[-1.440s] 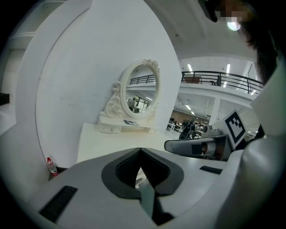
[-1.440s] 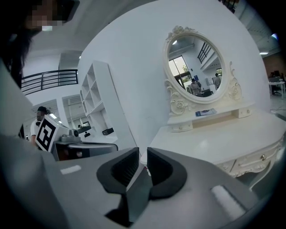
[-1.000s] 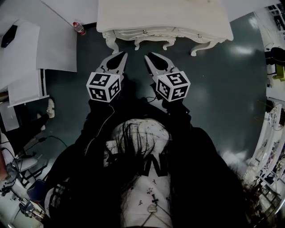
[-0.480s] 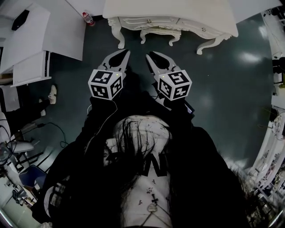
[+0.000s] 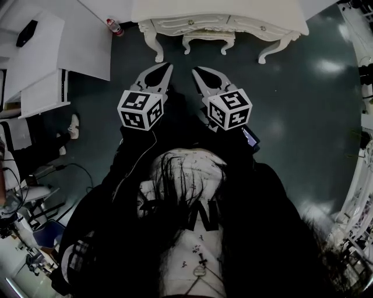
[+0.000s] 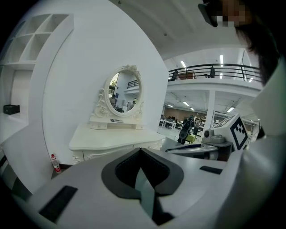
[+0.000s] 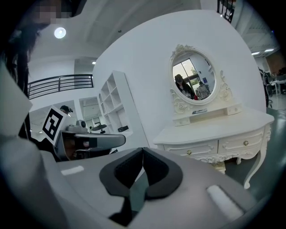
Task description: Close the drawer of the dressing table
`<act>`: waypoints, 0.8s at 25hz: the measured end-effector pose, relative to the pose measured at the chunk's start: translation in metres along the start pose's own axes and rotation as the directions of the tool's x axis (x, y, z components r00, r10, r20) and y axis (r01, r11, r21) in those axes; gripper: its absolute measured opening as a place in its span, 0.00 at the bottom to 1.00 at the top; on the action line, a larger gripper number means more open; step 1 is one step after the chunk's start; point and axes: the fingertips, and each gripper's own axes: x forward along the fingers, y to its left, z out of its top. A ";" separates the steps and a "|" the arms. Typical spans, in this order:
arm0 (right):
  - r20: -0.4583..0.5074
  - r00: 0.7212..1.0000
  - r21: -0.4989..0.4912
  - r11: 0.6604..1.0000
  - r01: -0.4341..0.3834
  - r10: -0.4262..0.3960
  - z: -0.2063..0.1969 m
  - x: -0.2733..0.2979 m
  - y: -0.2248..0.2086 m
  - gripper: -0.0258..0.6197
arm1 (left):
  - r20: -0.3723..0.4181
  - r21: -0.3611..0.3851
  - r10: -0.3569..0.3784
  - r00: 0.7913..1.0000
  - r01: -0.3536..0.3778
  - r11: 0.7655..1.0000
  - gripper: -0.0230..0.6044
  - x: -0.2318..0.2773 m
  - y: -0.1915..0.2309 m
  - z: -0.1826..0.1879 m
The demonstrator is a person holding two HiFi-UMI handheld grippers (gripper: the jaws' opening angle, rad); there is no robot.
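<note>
The cream dressing table point(image 5: 218, 10) stands at the top of the head view, its drawer fronts point(image 5: 190, 22) with small knobs looking flush. The right gripper view shows the table point(image 7: 214, 132), two knobbed drawers point(image 7: 243, 143) and the oval mirror point(image 7: 193, 78). Its top point(image 6: 114, 138) and mirror point(image 6: 125, 91) also appear in the left gripper view. My left gripper point(image 5: 167, 67) and right gripper point(image 5: 197, 71) hang side by side over the dark floor, short of the table. Both are shut and hold nothing; the closed jaws show in the left gripper point(image 6: 140, 150) and right gripper point(image 7: 143, 150) views.
White shelf units and boards point(image 5: 58, 52) lie at the left, a black item point(image 5: 28, 33) on one. A red-capped bottle point(image 5: 113, 26) stands by the table's left leg. A shoe point(image 5: 74, 125) and cables are on the left floor, racks point(image 5: 361, 192) along the right edge.
The dressing table has slid up and looks a little farther off in the head view. Both grippers keep the same pose, shut and side by side.
</note>
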 end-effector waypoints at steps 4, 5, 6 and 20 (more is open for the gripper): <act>-0.013 1.000 -0.014 1.000 -0.001 0.001 -0.005 -0.005 0.004 0.05 | 0.006 0.009 -0.014 1.000 0.014 1.000 0.03 -0.005 -0.008 0.000; -0.014 1.000 -0.016 1.000 -0.002 0.002 -0.007 -0.006 0.006 0.05 | 0.006 0.009 -0.015 1.000 0.015 1.000 0.03 -0.006 -0.009 -0.001; -0.016 1.000 -0.017 1.000 -0.004 0.004 -0.008 -0.006 0.007 0.05 | 0.006 0.008 -0.014 1.000 0.014 1.000 0.03 -0.008 -0.009 -0.002; -0.040 0.998 -0.050 0.997 -0.050 0.048 -0.015 0.007 0.033 0.05 | 0.036 -0.007 0.015 0.999 -0.015 1.000 0.03 -0.029 0.001 -0.007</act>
